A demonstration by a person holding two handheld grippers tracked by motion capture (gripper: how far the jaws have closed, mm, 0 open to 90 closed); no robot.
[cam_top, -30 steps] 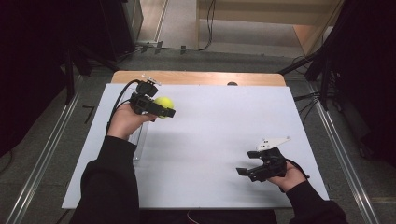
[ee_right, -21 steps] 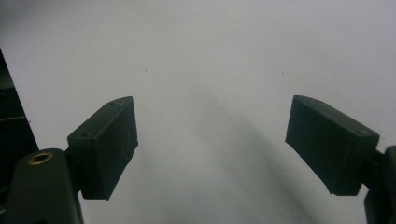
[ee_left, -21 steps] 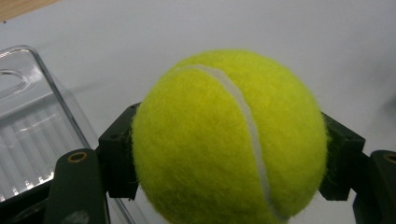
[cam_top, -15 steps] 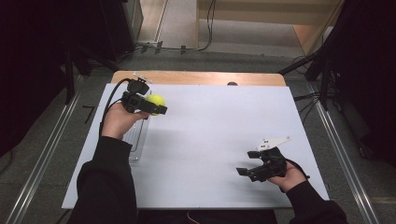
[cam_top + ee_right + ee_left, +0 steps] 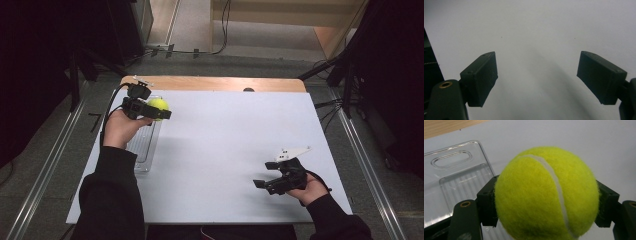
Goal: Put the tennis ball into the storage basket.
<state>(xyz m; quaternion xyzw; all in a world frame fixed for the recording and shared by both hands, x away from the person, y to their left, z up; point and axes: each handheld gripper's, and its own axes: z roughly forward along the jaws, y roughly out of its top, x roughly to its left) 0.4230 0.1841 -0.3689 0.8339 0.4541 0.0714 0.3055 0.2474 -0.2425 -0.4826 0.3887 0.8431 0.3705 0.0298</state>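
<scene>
A yellow-green tennis ball (image 5: 159, 106) (image 5: 546, 195) is clamped between the jaws of my left gripper (image 5: 156, 113) (image 5: 546, 202), which is shut on it and held above the far left of the white table. Just below and behind the ball lies a clear plastic tray (image 5: 145, 145) (image 5: 456, 177). My right gripper (image 5: 262, 185) (image 5: 537, 80) rests near the front right of the table, its jaws wide open with nothing but bare white surface between them.
The white board (image 5: 225, 145) covers a wooden table whose edge (image 5: 215, 84) shows at the back. Metal rails (image 5: 45, 175) run along both sides on the floor. Cables and dark stands (image 5: 345, 75) crowd the back.
My left hand has carried the ball toward the left and a little farther back, over the clear tray. The right hand has stayed still.
</scene>
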